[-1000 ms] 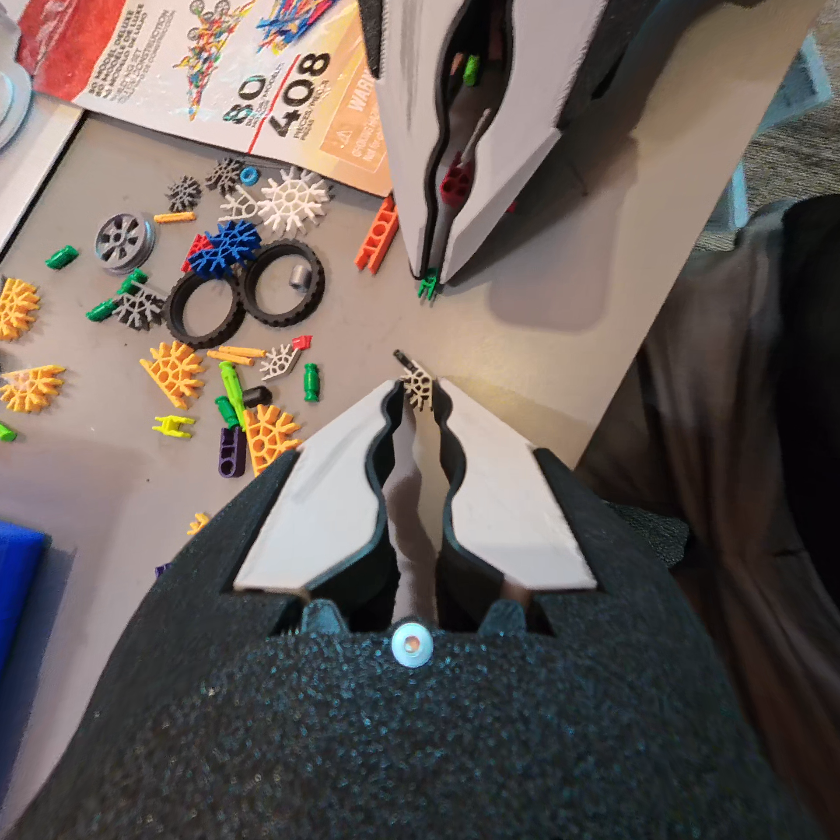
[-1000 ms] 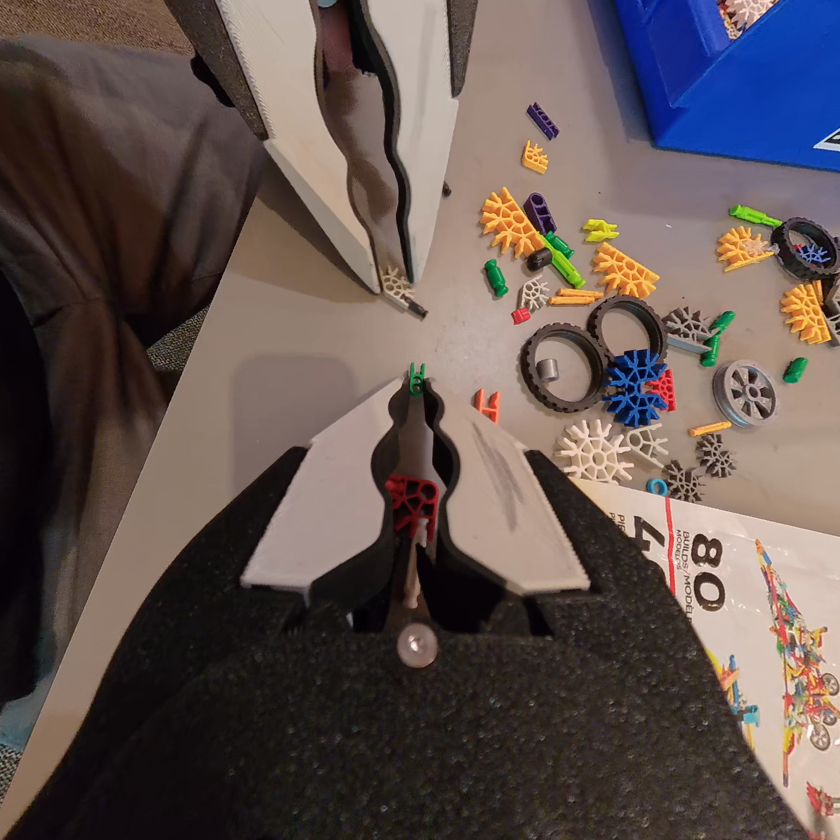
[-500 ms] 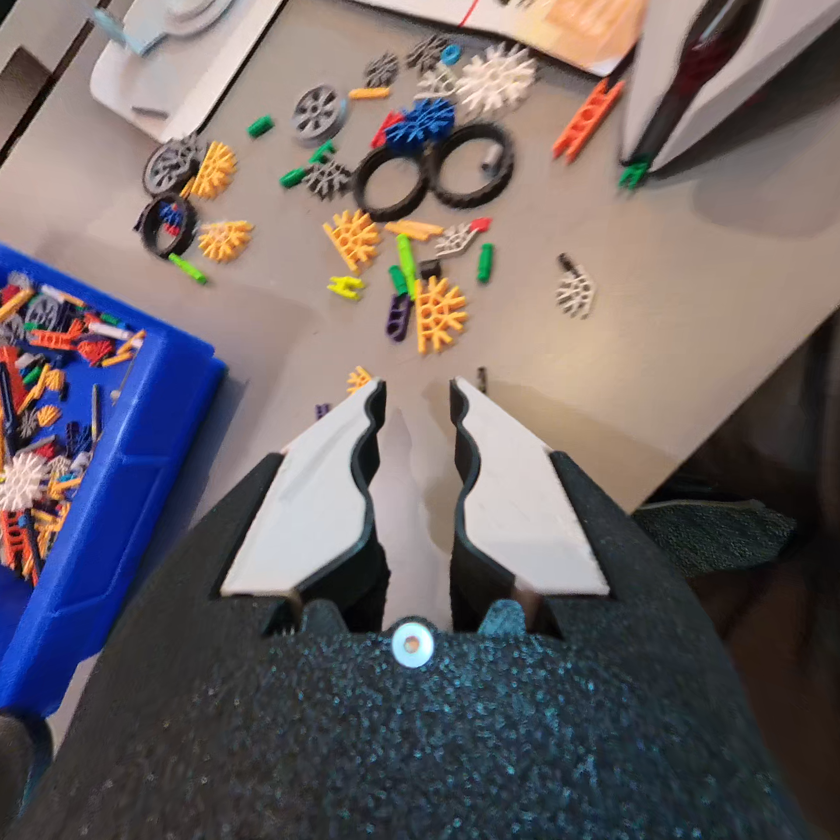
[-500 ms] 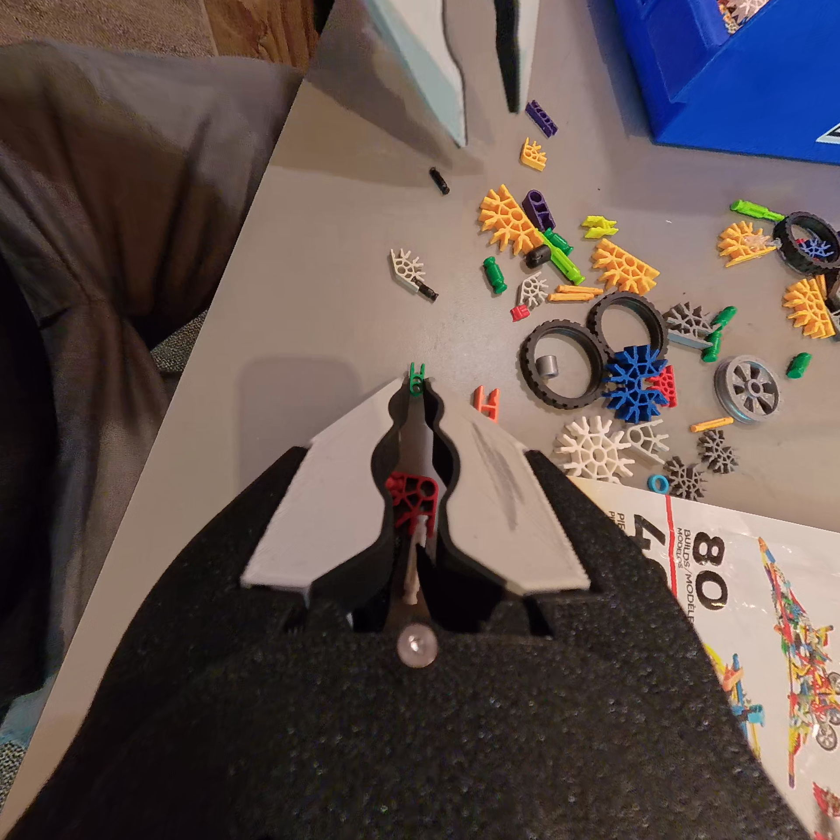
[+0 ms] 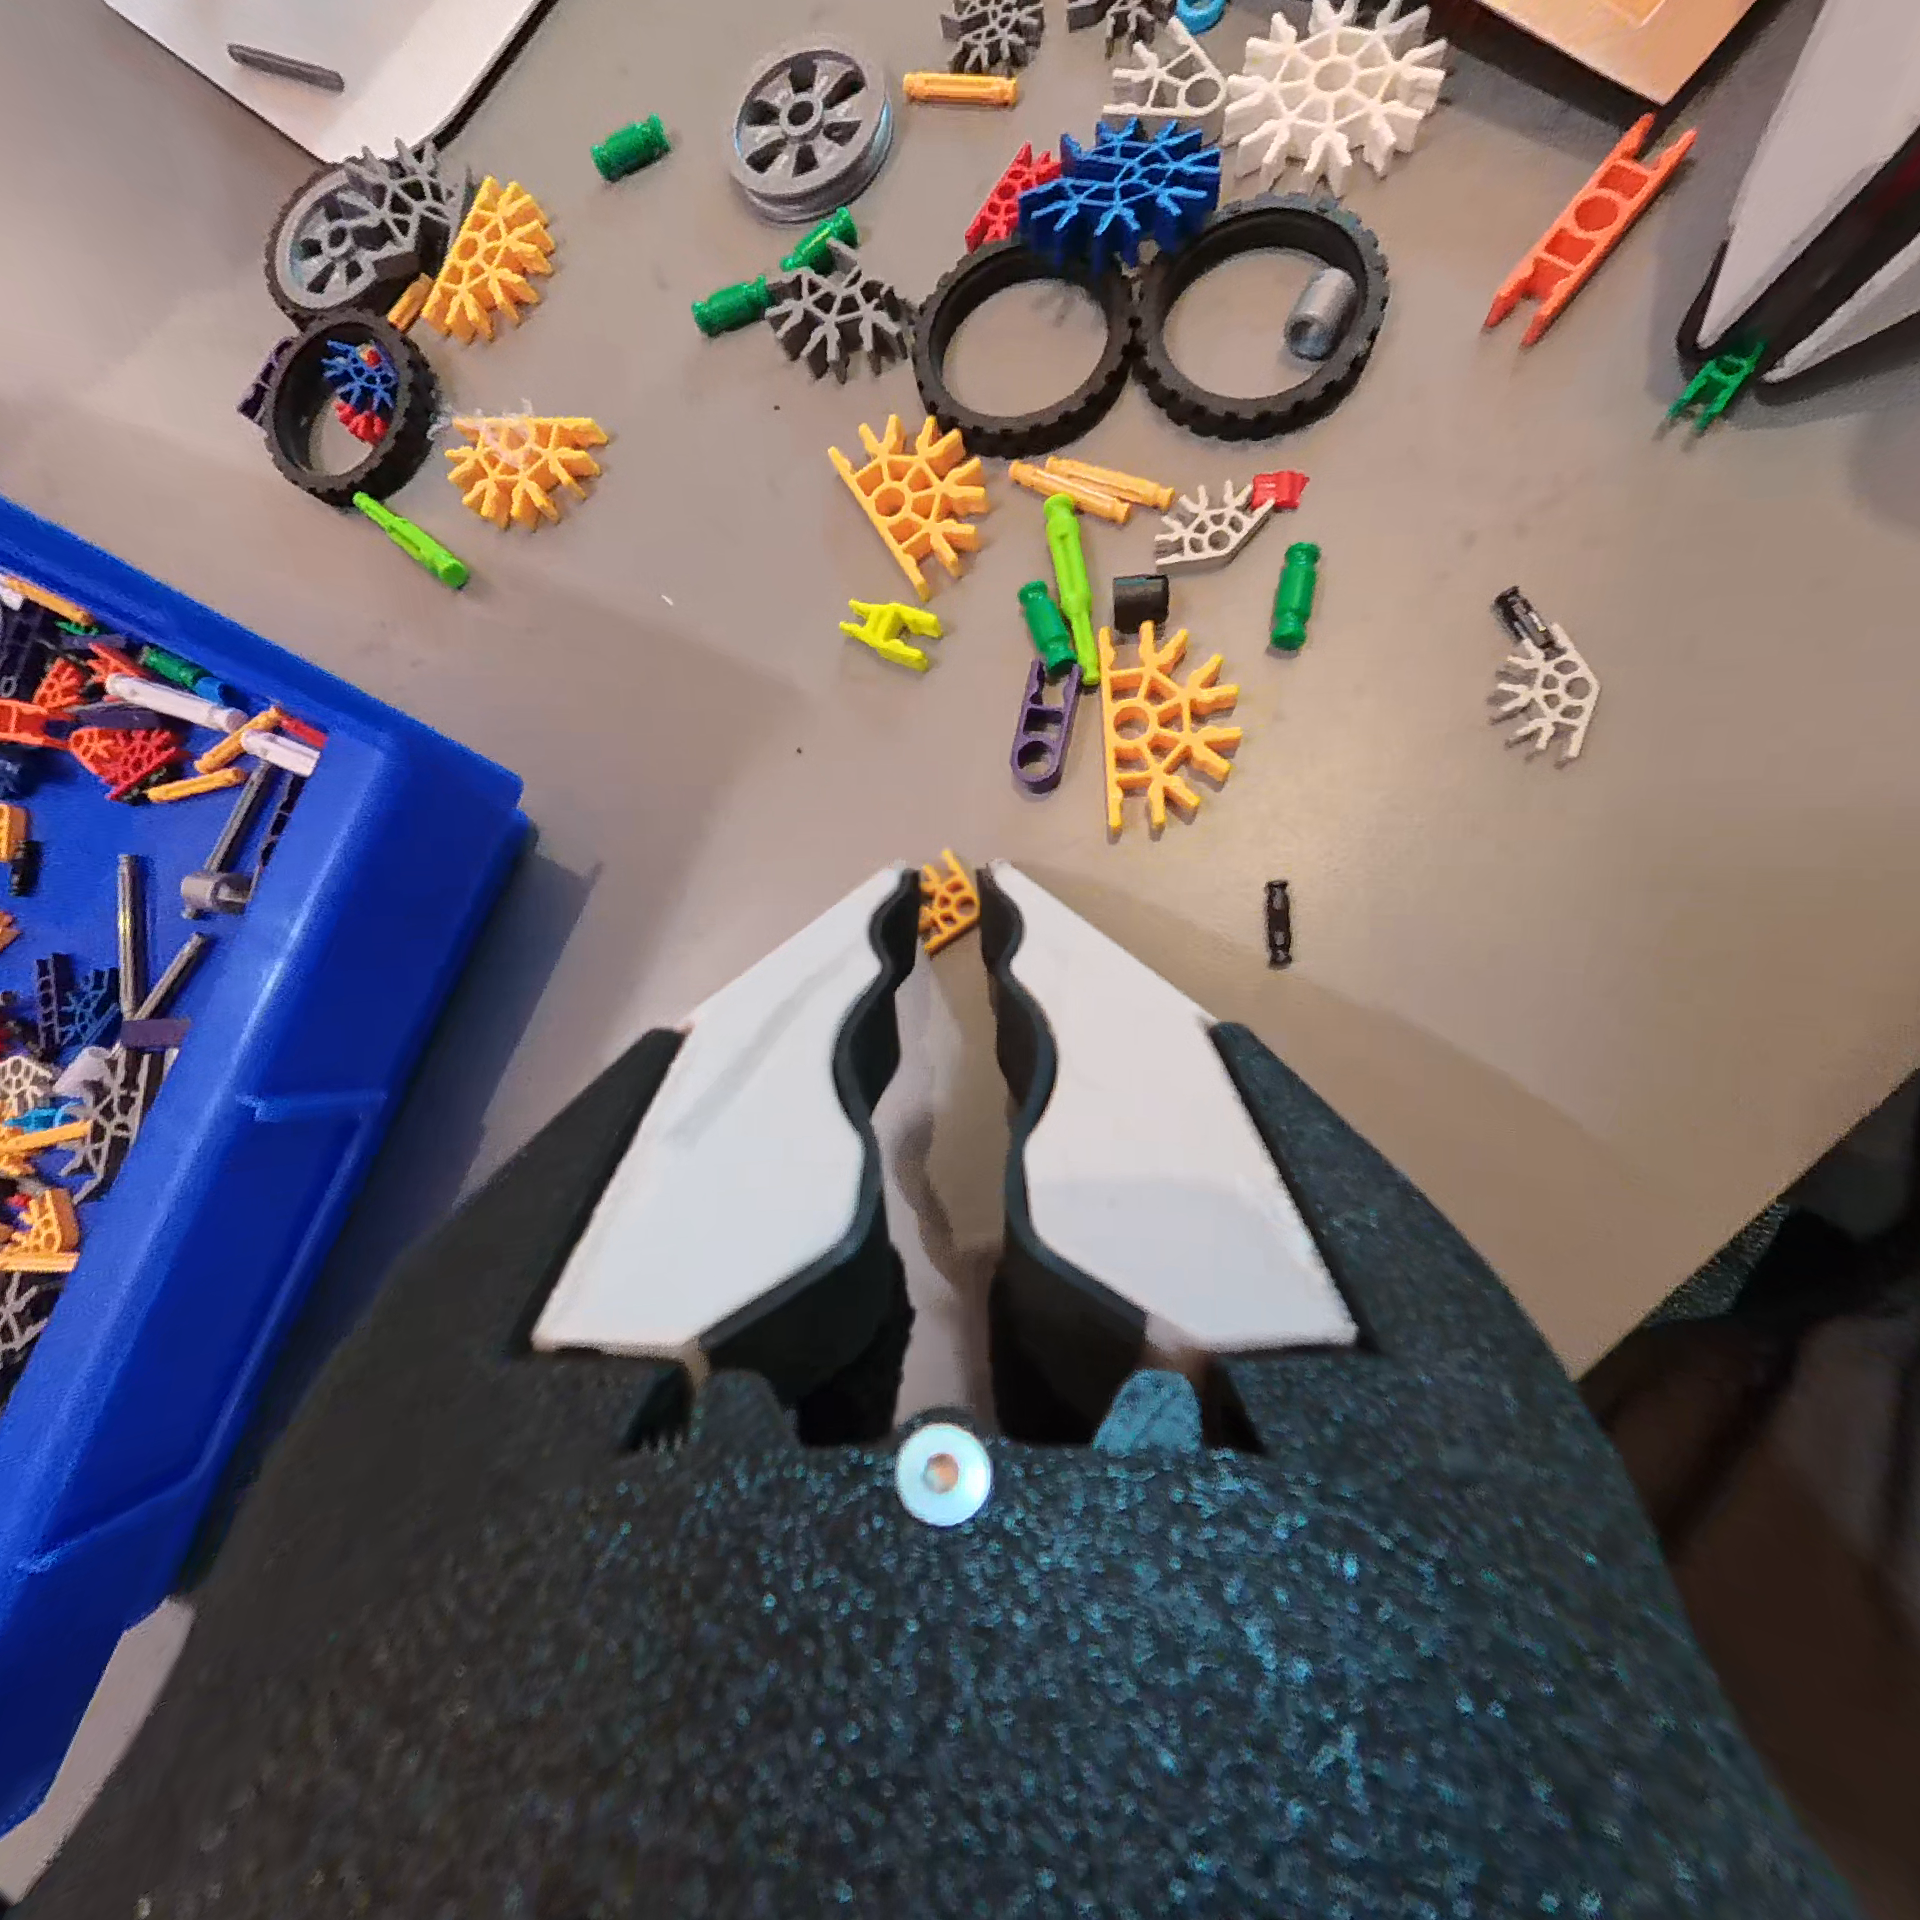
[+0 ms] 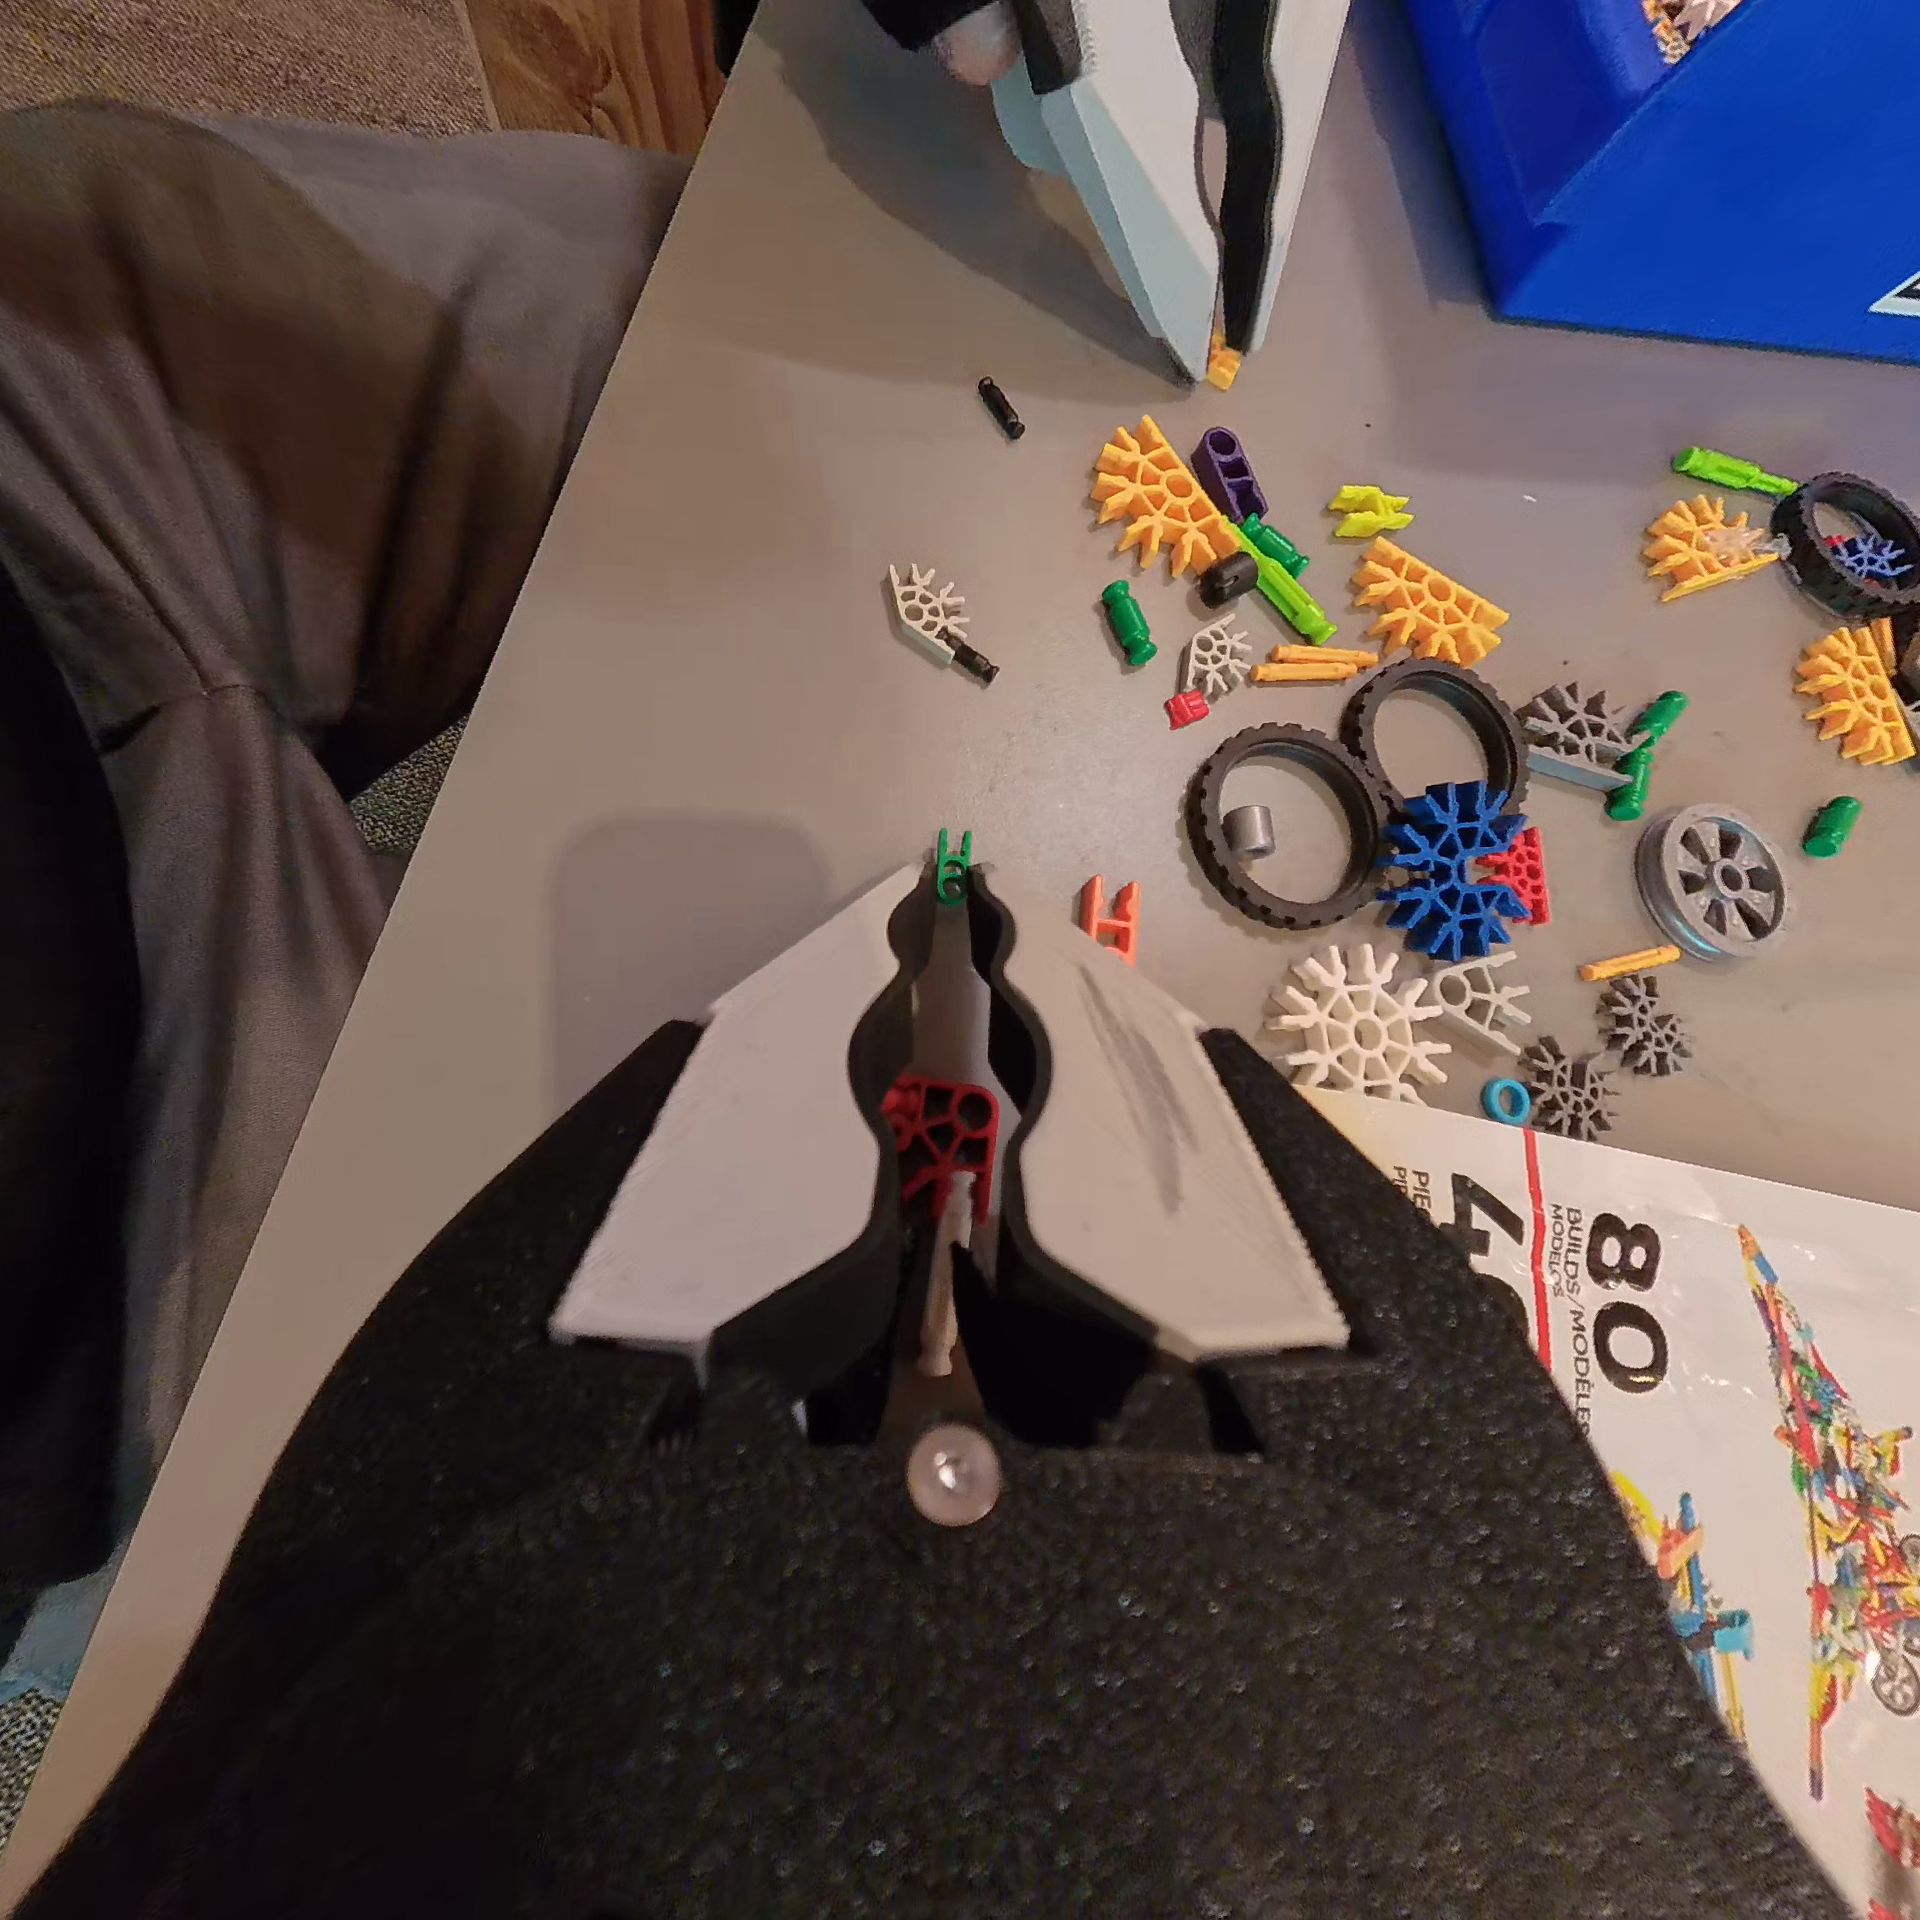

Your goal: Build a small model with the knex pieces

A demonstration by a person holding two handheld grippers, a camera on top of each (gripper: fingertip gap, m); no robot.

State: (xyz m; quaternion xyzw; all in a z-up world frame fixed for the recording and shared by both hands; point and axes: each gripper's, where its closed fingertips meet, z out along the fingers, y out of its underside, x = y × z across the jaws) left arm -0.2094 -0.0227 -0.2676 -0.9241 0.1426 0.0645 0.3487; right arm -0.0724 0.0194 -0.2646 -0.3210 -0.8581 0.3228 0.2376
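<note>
Brimming blue bin (image 5: 312, 1039), assorted construction pieces (image 5: 125, 748)

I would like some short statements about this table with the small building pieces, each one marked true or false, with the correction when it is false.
1. The left claw has a small orange connector between its tips. True.
2. The right claw is open and holds nothing. False: it is shut on a small assembly, with a green clip at the tips and a red connector farther back.
3. A blue bin full of mixed pieces stands left of the left claw. True.
4. The two black tyres stand stacked one on the other. False: they lie flat side by side on the grey table.
5. A small grey cylinder lies inside one tyre. True.
</note>
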